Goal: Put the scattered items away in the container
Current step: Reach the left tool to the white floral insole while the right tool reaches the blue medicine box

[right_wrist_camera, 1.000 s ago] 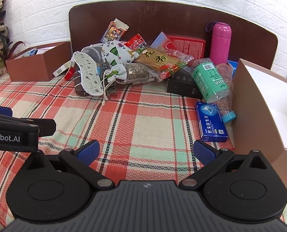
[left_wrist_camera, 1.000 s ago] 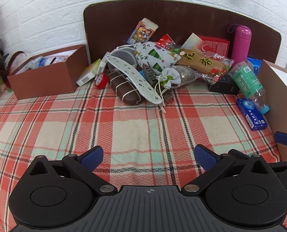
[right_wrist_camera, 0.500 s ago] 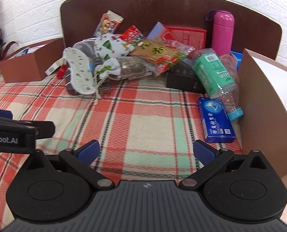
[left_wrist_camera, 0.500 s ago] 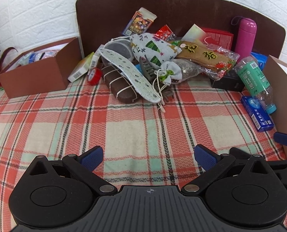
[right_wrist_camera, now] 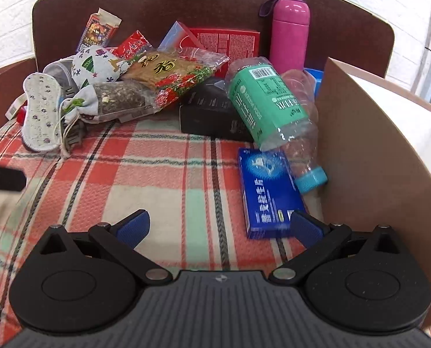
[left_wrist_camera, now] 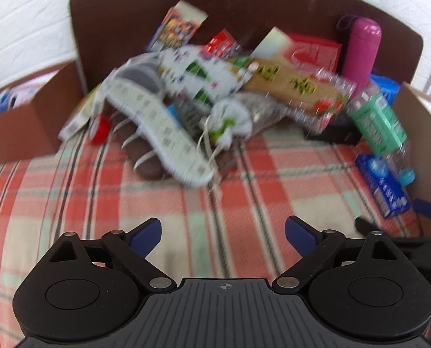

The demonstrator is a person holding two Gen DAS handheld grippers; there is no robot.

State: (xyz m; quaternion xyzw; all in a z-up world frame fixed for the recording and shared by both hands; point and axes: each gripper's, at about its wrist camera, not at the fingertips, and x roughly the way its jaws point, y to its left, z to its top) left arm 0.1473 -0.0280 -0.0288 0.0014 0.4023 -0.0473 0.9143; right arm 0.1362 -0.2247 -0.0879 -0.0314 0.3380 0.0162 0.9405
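A pile of items lies at the back of the plaid cloth: a white insole (left_wrist_camera: 160, 133) (right_wrist_camera: 41, 114), a printed pouch (right_wrist_camera: 95, 63), a snack bag (right_wrist_camera: 172, 74), a black box (right_wrist_camera: 212, 113), a green-labelled bottle (right_wrist_camera: 267, 107), a blue box (right_wrist_camera: 269, 194) and a pink flask (right_wrist_camera: 289, 29). A brown cardboard box (right_wrist_camera: 369, 145) stands at the right. My left gripper (left_wrist_camera: 222, 233) is open and empty above the cloth, short of the pile. My right gripper (right_wrist_camera: 219, 221) is open and empty, its right finger beside the blue box.
A second brown box (left_wrist_camera: 15, 127) with items in it stands at the left. A dark brown headboard (right_wrist_camera: 209, 5) and a white brick wall close off the back. The left gripper's tip (right_wrist_camera: 3, 178) shows at the left edge of the right wrist view.
Both grippers have moved forward toward the pile, and the left wrist view is now motion-blurred. The right gripper has swung toward the blue box and the bottle. Both stay open.
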